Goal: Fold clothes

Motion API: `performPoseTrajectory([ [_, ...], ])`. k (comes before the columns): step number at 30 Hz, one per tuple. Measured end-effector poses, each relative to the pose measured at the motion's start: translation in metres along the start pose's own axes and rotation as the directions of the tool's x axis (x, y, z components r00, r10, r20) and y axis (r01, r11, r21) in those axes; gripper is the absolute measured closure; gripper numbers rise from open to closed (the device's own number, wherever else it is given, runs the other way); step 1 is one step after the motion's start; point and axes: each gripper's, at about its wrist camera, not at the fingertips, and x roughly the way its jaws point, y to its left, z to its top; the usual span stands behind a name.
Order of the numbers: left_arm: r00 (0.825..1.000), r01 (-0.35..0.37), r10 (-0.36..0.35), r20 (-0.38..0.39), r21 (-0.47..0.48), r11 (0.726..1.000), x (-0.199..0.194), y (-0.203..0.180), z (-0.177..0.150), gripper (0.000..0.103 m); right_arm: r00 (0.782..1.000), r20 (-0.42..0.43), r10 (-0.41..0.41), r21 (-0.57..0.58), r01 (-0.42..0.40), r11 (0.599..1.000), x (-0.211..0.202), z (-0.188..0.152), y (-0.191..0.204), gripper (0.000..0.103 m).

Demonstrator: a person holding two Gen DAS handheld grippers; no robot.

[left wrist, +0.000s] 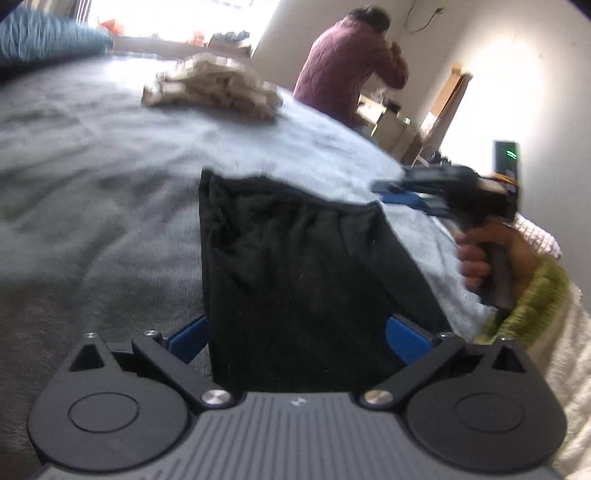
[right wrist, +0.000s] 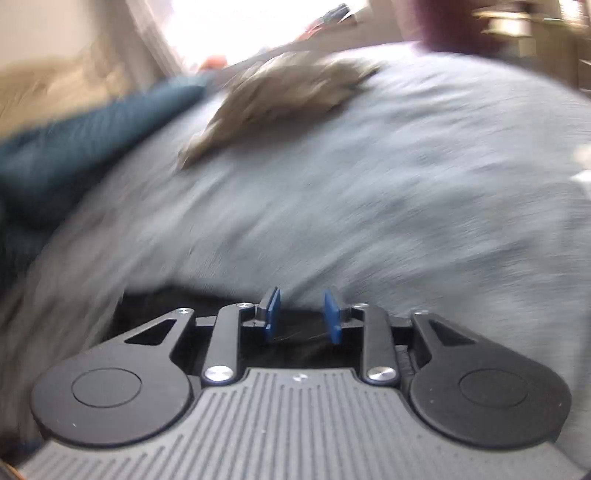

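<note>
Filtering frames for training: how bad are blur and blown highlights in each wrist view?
Left wrist: black garment fairly sharp, beige pile and right gripper smeared, window blown out. Right wrist: heavy motion blur across the grey blanket and beige pile; only the gripper body is crisp; window clipped.

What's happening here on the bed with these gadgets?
A person is folding clothes with two tools. The left hand-held gripper stands wide open over a black fabric garment on the grey blanket. The right hand-held gripper hovers at the garment's edge, jaws apart. A beige folded pile lies farther back.
</note>
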Motion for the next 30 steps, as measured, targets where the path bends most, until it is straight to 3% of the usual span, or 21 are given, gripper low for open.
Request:
performPoseTrajectory([
  [1,1.0,0.001,-0.001,0.018,0.015,1.0,-0.004,-0.003,-0.001,0.0,1.0,0.025,0.01,0.013,-0.011,1.0,-0.016,0.001,-0.005,0.076],
  [4,0.999,-0.048,0.048,0.01,0.053,0.997,-0.006,-0.011,-0.004,0.0,0.999,0.025,0.045,-0.097,-0.043,0.994,-0.062,-0.022,0.009,0.068],
  [9,0.988,-0.117,0.135,-0.08,0.199,0.973,0.012,-0.034,-0.022,0.0,0.965,0.027,0.261,-0.29,-0.242,0.926,-0.117,-0.095,0.038,0.065],
  [12,0.974,-0.175,0.203,-0.097,0.237,0.955,0.022,-0.03,-0.039,0.0,0.98,-0.053,0.191,-0.345,-0.198,0.917,-0.118,-0.14,0.042,0.065],
  [15,0.983,-0.158,0.172,-0.066,0.18,0.971,0.01,-0.017,-0.045,0.0,0.992,-0.066,0.104,-0.316,-0.12,0.941,-0.126,-0.166,0.018,0.068],
  [19,0.988,-0.138,0.145,-0.049,0.128,0.982,-0.01,-0.008,-0.048,0.0,0.999,-0.011,0.047,-0.213,-0.048,0.976,-0.165,-0.165,-0.008,0.067],
  [24,0.99,-0.136,0.14,-0.025,0.119,0.984,-0.013,-0.009,-0.062,0.0,0.984,0.04,0.173,-0.32,-0.152,0.935,-0.178,-0.172,0.019,0.066],
  [27,0.987,-0.16,0.162,0.0,0.15,0.976,-0.018,-0.014,-0.072,0.0,0.998,-0.029,0.064,-0.4,-0.07,0.914,-0.151,-0.19,0.037,0.065],
  [30,0.982,-0.185,0.187,0.002,0.174,0.967,-0.024,-0.018,-0.08,0.0,0.999,-0.035,-0.007,-0.438,-0.009,0.899,-0.148,-0.204,0.04,0.062],
])
